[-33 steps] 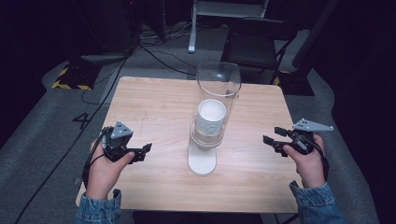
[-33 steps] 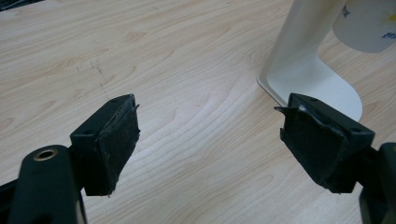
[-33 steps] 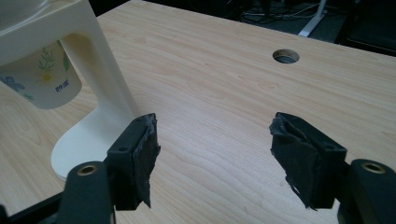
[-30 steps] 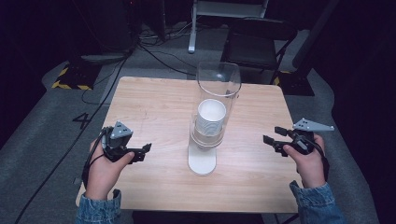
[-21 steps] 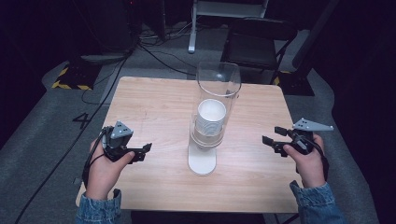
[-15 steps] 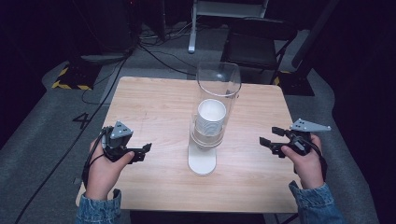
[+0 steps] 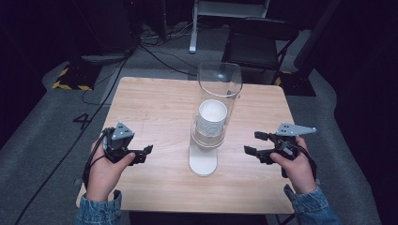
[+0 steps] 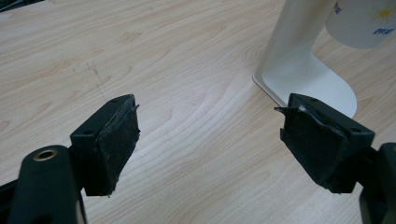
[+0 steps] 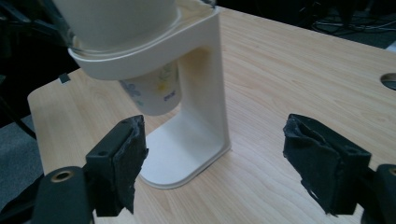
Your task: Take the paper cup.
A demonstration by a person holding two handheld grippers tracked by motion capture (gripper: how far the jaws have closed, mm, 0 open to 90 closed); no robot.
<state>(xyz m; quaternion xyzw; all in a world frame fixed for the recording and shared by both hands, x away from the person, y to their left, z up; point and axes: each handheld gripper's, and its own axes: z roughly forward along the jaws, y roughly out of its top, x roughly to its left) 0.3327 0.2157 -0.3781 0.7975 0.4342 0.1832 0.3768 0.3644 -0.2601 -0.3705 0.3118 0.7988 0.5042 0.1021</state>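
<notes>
Both grippers were idle when I checked. Left gripper (image 7: 143, 155) sat at the near-left of the table (image 7: 155, 103), jaws spread wide, nothing between them. Right gripper (image 7: 256, 143) was at the near-right, jaws likewise apart and empty, pointed in at the cup dispenser (image 7: 206, 159).

The dispenser stood mid-table, roughly between the two grippers and apart from both. White foot flat on the wood, white upright (image 9: 205, 84), a ring at the top carrying a clear tube (image 7: 219, 84) with a stack of paper cups (image 7: 212, 117) inside. In the right gripper view the bottom cup (image 9: 154, 93) poked out below the ring, printed side showing, hanging free above the foot.

My read on handling: that bottom cup was the thing to take. Paper, so very light, thin-walled, easy to crush; the surface looked matte, so probably not slippery. I'd have pinched it across the exposed wall just under the ring, lightly, and pulled straight down. Too hard a squeeze would oval it and could drag the next cup along.

The dispenser looked top-heavy with a small foot. I judged it could tip or slide on a pull, so I'd have had the left gripper steady the upright or the foot (image 8: 317, 79), not the clear tube.
</notes>
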